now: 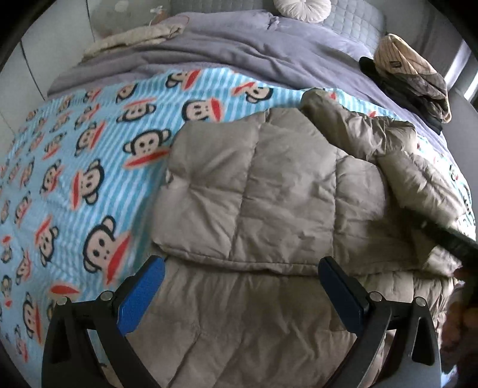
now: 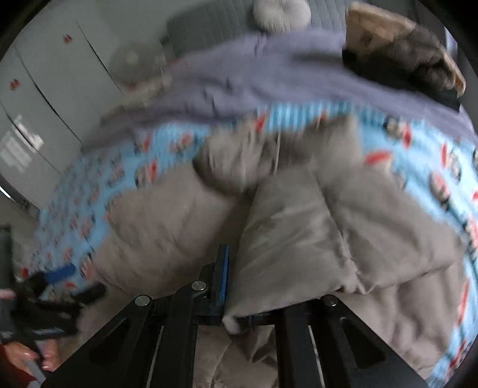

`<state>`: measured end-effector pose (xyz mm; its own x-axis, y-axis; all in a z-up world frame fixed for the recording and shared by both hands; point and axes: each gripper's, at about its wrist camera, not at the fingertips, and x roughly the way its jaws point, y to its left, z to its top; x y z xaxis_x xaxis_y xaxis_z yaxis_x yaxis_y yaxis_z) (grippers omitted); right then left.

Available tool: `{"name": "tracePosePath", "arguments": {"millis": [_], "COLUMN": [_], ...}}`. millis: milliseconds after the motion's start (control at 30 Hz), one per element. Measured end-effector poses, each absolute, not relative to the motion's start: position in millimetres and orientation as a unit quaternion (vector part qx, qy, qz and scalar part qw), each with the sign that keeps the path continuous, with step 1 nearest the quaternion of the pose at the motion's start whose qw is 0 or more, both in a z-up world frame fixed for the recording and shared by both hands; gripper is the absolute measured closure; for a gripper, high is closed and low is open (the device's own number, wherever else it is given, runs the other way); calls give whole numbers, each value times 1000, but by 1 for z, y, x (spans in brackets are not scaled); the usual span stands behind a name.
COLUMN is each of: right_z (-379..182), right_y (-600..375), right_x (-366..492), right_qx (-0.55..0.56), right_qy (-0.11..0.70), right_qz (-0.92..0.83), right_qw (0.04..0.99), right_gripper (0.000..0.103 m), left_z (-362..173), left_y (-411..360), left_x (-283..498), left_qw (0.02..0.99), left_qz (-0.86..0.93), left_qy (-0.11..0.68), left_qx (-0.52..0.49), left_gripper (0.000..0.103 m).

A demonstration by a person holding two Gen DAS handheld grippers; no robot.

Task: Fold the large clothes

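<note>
Soft, dim daylight, with a bright strip at the upper right edge of the left wrist view. That view is fairly sharp; the right wrist view is smeared by motion blur. Both bend strongly toward dark rounded corners.

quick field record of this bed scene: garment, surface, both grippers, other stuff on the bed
garment: grey-beige quilted puffer jacket, partly folded, one flap laid over its body
surface: light blue striped blanket with cartoon monkey faces, over a lavender duvet
left gripper: open, hovering above the jacket's lower part, nothing between its blue pads
right gripper: shut on a lifted fold of the jacket
other items: stack of folded dark and striped clothes at the far right; round white cushion by the headboard
</note>
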<state>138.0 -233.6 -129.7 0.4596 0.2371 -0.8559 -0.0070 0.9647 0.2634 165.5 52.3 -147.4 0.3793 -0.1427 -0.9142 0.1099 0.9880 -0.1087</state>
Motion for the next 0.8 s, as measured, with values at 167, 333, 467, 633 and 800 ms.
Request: {"name": "tracePosePath", "arguments": {"millis": [167,333,467,633,800], "right_z": [-139,-118,-128,-116,-99], "right_y": [-243,-302,-353,-349,-261], "right_x": [122,90,80,102,129], "right_qx": [143,268,391,373,250], "right_qy": [536,496,459,437,479], "right_qz": [77,35,-17,-6,118], "right_qw": [828,826,797,818,833], "right_gripper": [21,21,36,92,81], "left_z": [-156,-155,-151,-137,-127], "left_y": [45,35,33,43,59], "left_x": [167,171,177,183,192], "left_qw": [826,827,829,831,830], "left_qz": [-94,-113,-127,-144,-152], "left_qy": [555,549,541,529,519], "left_qx": [-28,-45,-60,-97,-136], "left_gripper": [0,0,0,0,0]}}
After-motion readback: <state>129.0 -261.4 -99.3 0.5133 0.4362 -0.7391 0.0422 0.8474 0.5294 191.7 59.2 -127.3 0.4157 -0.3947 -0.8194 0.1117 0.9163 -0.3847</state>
